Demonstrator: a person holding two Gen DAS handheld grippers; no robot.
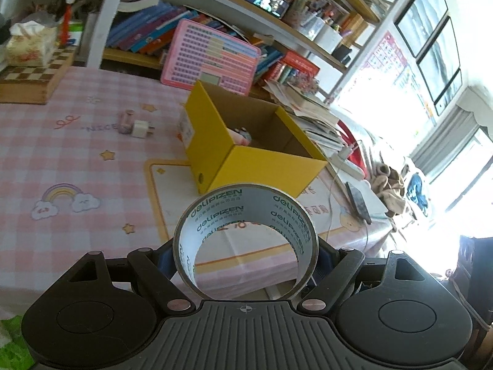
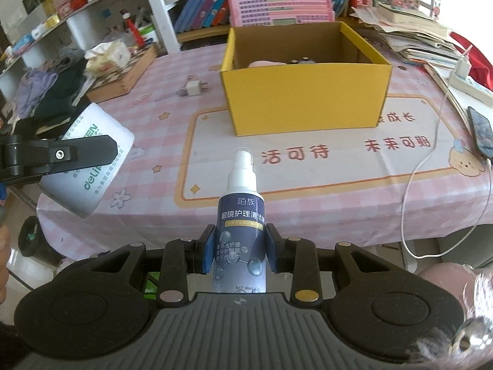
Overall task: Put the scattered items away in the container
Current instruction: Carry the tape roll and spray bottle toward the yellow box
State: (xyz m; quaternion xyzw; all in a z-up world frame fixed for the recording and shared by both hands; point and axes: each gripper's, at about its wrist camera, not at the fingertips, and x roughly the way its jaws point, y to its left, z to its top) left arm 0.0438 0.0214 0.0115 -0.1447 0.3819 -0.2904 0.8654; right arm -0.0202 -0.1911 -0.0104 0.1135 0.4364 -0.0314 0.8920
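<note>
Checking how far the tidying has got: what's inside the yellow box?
Inside the yellow box a pale pink item and a small dark-and-white object show above the front wall. That wall hides the rest of the floor, so anything more cannot be seen.

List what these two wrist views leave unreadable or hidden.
- Contents of the yellow box: in both views its walls hide all but a pink item and some small dark bits.
- Small items beside the white plug: too small and blurred to identify in either view.
- Left claw pads: left view, covered by the tape roll.
- Spray bottle base: right view, behind the right claw body.
</note>
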